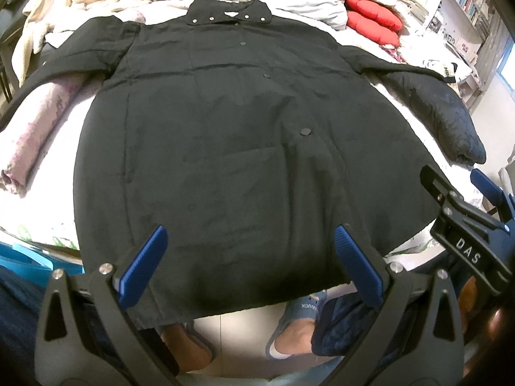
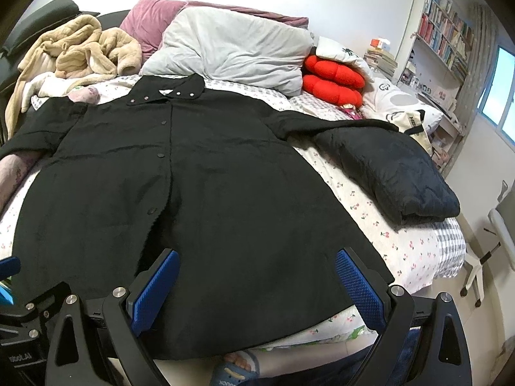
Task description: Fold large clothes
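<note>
A large black coat (image 1: 225, 135) lies flat and face up on the bed, collar far, hem hanging over the near edge; it also shows in the right wrist view (image 2: 209, 193). Its sleeves spread left and right. My left gripper (image 1: 251, 267) is open and empty, hovering over the hem near its middle. My right gripper (image 2: 257, 292) is open and empty above the hem's right part; it also shows in the left wrist view (image 1: 466, 206) at the right edge.
A folded black quilted garment (image 2: 396, 173) lies on the bed's right side. Red cushions (image 2: 331, 83), pillows (image 2: 231, 48) and a beige fleece heap (image 2: 80, 51) sit at the head. A rolled pink blanket (image 1: 35, 125) lies left. My feet (image 1: 289, 321) stand below the hem.
</note>
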`<state>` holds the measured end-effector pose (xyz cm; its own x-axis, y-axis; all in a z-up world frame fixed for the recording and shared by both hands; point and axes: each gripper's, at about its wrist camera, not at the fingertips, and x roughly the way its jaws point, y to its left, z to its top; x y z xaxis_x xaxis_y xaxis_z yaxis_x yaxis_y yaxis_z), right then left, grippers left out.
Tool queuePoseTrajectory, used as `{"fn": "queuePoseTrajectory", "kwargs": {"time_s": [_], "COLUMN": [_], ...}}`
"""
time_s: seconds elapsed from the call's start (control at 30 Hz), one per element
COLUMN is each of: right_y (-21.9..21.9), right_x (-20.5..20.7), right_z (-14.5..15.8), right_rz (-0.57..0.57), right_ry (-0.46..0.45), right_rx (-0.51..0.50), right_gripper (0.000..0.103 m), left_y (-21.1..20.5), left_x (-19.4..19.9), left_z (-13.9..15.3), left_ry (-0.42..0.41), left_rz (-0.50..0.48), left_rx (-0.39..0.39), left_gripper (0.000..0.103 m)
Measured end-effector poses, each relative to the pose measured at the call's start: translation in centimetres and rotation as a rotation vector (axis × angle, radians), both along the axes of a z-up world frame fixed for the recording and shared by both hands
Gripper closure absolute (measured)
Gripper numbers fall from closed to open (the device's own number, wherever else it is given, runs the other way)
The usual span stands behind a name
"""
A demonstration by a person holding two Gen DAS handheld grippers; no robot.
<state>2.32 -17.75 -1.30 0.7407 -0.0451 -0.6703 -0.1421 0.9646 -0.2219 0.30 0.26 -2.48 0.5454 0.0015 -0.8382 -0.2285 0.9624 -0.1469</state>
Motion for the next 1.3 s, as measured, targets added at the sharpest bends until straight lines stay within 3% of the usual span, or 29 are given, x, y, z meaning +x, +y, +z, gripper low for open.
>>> {"fn": "queuePoseTrajectory", "kwargs": {"time_s": [0.37, 0.53, 0.63, 0.7, 0.77, 0.83, 0.87, 0.9, 0.93, 0.97, 1.0, 1.03, 1.07, 1.23, 1.27, 1.3], "right_y": [-2.9, -6.2, -9.2, -11.5, -13.0, -13.6, -13.5, -13.4, -13.5, -13.4, -13.3, -13.3, -13.1, -14.1, -15.1, -16.2], "right_x": [2.4, 6.0, 9.5, 12.0, 13.9, 15.5, 15.8, 16.0, 16.1, 16.1, 16.1, 16.0, 15.6, 13.2, 13.5, 14.1], "right_z": [-1.0, -2.0, -3.3, -4.8, -6.0, -7.1, -7.6, -8.1, -8.7, -8.7, -8.3, -7.9, -6.8, -0.6, -0.4, -0.7], "right_rz": [-0.063, -0.104, -0.136, -0.171, -0.200, -0.255, -0.251, -0.231, -0.210, -0.213, -0.214, -0.208, -0.198, -0.237, -0.260, -0.251], "right_ry": [0.037, 0.079, 0.176, 0.298, 0.357, 0.374, 0.396, 0.427, 0.458, 0.456, 0.440, 0.424, 0.381, 0.152, 0.151, 0.204], "right_rx": [0.001, -0.029, 0.029, 0.155, 0.214, 0.127, 0.115, 0.132, 0.178, 0.177, 0.169, 0.163, 0.144, 0.014, 0.002, 0.075], "right_gripper": [0.004, 0.004, 0.004, 0.005, 0.006, 0.019, 0.033, 0.065, 0.081, 0.090, 0.096, 0.098, 0.100, 0.103, 0.103, 0.102], "left_y": [1.1, 5.0, 8.6, 11.8, 14.8, 17.6, 18.7, 19.5, 20.1, 20.3, 20.2, 19.7, 19.0, 18.2, 18.3, 18.1], "left_x": [0.3, 0.6, 0.6, 0.3, -0.3, -0.7, -1.0, -1.1, -1.4, -1.5, -1.5, -1.6, -1.6, -3.0, -3.0, -2.5], "left_z": [-0.5, -1.0, -1.8, -2.6, -3.6, -5.4, -6.2, -7.0, -7.5, -8.0, -8.3, -7.9, -7.5, -6.6, -6.6, -6.5], "left_ry": [0.013, 0.046, 0.072, 0.096, 0.126, 0.165, 0.178, 0.200, 0.214, 0.210, 0.183, 0.177, 0.179, 0.132, 0.133, 0.140], "left_rz": [0.028, 0.116, 0.205, 0.288, 0.381, 0.476, 0.511, 0.540, 0.551, 0.534, 0.501, 0.482, 0.456, 0.436, 0.437, 0.437], "left_rx": [0.000, -0.008, -0.013, 0.000, 0.014, -0.010, -0.020, -0.031, -0.044, -0.089, -0.135, -0.102, -0.055, -0.006, -0.008, -0.011], "left_gripper": [0.000, 0.000, 0.000, 0.000, 0.007, 0.012, 0.021, 0.027, 0.041, 0.067, 0.077, 0.091, 0.095, 0.097, 0.097, 0.097]}}
